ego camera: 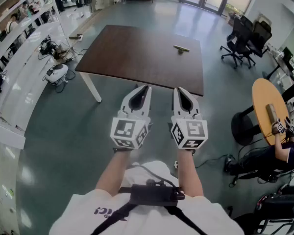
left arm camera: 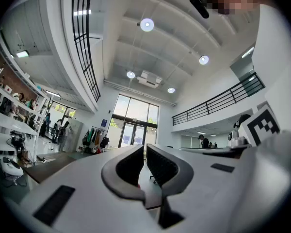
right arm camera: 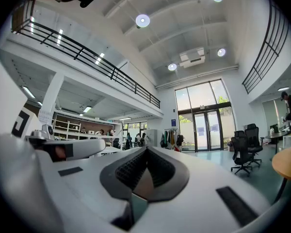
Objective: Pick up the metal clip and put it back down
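The metal clip (ego camera: pixel 181 48) is a small brass-coloured piece lying on the far right part of the dark brown table (ego camera: pixel 137 53). Both grippers hang side by side over the floor, just short of the table's near edge, well away from the clip. In the head view my left gripper (ego camera: pixel 147 87) comes to a closed point with nothing in it. My right gripper (ego camera: pixel 177 88) is shut too and holds nothing. The left gripper view (left arm camera: pixel 144 147) and the right gripper view (right arm camera: pixel 146 148) look out level across the hall; neither shows the clip.
Black office chairs (ego camera: pixel 245 38) stand to the right of the table. A round wooden table (ego camera: pixel 267 106) with a seated person (ego camera: pixel 284 153) is at the right edge. White benches with gear (ego camera: pixel 19 58) line the left wall. The table's white leg (ego camera: pixel 91 86) is at front left.
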{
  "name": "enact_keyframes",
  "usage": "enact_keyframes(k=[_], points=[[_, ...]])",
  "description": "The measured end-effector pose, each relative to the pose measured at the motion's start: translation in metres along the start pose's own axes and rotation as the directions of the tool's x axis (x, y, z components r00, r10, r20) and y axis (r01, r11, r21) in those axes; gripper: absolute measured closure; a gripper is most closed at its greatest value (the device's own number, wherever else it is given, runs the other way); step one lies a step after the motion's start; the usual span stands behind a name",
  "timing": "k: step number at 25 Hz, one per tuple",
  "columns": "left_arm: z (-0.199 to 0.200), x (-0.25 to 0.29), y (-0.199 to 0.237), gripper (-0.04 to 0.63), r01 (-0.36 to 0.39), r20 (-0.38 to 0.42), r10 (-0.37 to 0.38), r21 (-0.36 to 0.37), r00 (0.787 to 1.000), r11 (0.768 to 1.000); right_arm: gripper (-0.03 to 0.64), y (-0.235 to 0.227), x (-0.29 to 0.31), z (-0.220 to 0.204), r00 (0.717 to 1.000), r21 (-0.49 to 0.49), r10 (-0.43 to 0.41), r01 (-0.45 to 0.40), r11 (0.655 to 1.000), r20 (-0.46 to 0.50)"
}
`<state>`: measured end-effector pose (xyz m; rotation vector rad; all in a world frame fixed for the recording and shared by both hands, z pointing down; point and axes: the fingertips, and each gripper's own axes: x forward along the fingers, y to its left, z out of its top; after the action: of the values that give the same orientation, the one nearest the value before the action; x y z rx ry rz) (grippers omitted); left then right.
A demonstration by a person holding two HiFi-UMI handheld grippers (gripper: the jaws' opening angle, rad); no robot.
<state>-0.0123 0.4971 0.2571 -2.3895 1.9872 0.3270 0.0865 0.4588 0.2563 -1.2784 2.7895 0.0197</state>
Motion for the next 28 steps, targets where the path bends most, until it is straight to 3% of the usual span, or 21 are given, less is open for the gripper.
enact_keyframes(k=[4, 10, 18, 22, 24, 26, 28], points=[[-0.012, -0.002, 0.024, 0.563, 0.030, -0.008, -0.030, 0.006, 1.000, 1.000, 0.611, 0.018, 0.012, 0.000, 0.998, 0.007, -0.022, 0.022, 1.000, 0.051], [-0.042, 0.034, 0.023, 0.563, 0.057, -0.032, -0.057, -0.006, 0.998, 0.998, 0.611, 0.003, 0.035, -0.020, 1.000, -0.004, 0.012, -0.012, 1.000, -0.001], [-0.049, 0.129, -0.007, 0.565, 0.060, -0.012, -0.060, -0.016, 0.998, 0.998, 0.611, -0.103, 0.066, -0.028, 0.998, 0.030, -0.063, 0.064, 0.997, -0.027], [-0.048, 0.184, -0.043, 0.565, 0.068, -0.013, -0.067, 0.113, 0.998, 0.991, 0.611, -0.158, 0.078, -0.017, 0.997, 0.029, -0.073, 0.073, 0.997, 0.016], [-0.064, 0.200, -0.050, 0.565, 0.044, -0.028, -0.041, 0.140, 0.999, 0.989, 0.611, -0.172, 0.079, -0.022, 0.997, 0.077, -0.042, 0.038, 0.996, 0.058], [-0.093, 0.212, -0.038, 0.565, 0.022, -0.081, -0.013, 0.115, 0.997, 0.993, 0.611, -0.173, 0.083, -0.033, 0.994, 0.150, 0.010, -0.027, 0.988, 0.109], [-0.119, 0.223, -0.023, 0.565, 0.019, -0.150, -0.010, 0.062, 0.989, 0.998, 0.611, -0.182, 0.088, -0.050, 0.995, 0.204, 0.001, -0.022, 0.979, 0.102]])
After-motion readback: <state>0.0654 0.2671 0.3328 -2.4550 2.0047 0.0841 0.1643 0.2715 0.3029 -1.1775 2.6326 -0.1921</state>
